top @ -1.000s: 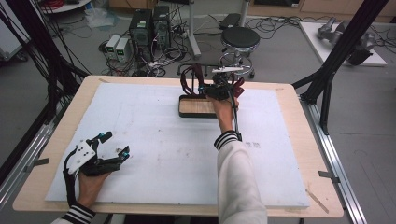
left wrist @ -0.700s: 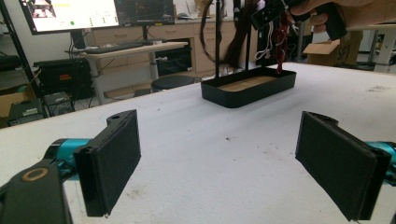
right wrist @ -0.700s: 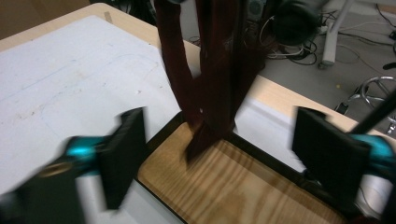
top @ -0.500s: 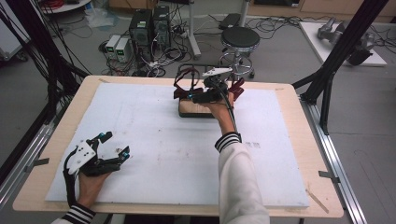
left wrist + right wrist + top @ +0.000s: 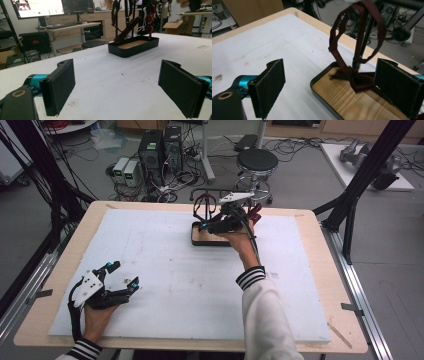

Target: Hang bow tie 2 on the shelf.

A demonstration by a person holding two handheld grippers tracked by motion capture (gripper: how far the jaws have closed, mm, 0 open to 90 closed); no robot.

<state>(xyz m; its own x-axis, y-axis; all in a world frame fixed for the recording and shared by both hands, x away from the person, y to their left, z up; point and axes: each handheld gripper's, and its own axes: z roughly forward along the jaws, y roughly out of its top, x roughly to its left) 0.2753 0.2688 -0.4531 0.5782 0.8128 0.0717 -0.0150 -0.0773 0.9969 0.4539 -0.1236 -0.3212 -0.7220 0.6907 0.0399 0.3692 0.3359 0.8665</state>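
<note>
Dark red strap [image 5: 342, 35] hangs looped over a black stand [image 5: 362, 47], its lower end bunched on the wooden floor of a black tray [image 5: 329, 92] at the far side of the worktop [image 5: 165, 270]. Right gripper [image 5: 212, 222] hovers just over the tray; its jaws have just been opening and stand wide, pads clear of the strap. Left gripper [image 5: 122, 277] rests near the worktop's near left corner, jaws open with nothing between them.
</note>
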